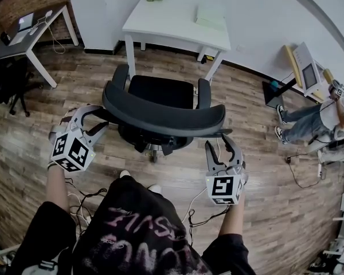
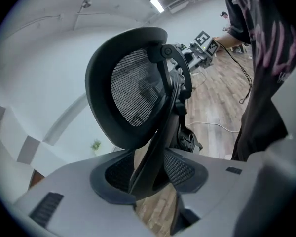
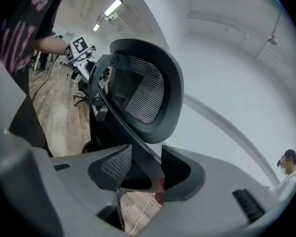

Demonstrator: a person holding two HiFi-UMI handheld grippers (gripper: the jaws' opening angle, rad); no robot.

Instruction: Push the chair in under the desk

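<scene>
Left gripper view shows the left gripper (image 2: 149, 169) with its grey, mesh-padded fingers (image 2: 185, 169) standing apart. The dark outer rim of a curved mesh backrest (image 2: 133, 93) runs down between them, and no pad visibly squeezes it. Right gripper view gives the mirror of that: the right gripper (image 3: 145, 169) has its fingers (image 3: 111, 167) spread too. The other end of the same rim passes between them, close against one pad, though I cannot tell whether it touches. From the head view, the left gripper (image 1: 100, 118) and the right gripper (image 1: 221, 145) sit one at each end of the backrest (image 1: 166, 118).

Just beyond the fingers lies the seat of the black mesh-backed office chair (image 1: 160, 93), which stands on a wood-plank floor (image 1: 264, 211) and faces away from them. Farther out is the white rectangular desk (image 1: 172, 24), set against a pale wall. The seat's far edge stops just short of the desk's front legs (image 1: 129, 56), so the chair is not yet under the desk.

The step in hand looks like taking hold of the backrest; the push itself seems not begun. The next move likely calls for both grippers to close on the rim, or brace against it, and then press forward evenly so the chair rolls straight. The armrests (image 1: 203, 91) must pass between the desk legs. The one ahead of the left gripper looks nearly in line with a leg, so a slight steer may be needed.
</scene>
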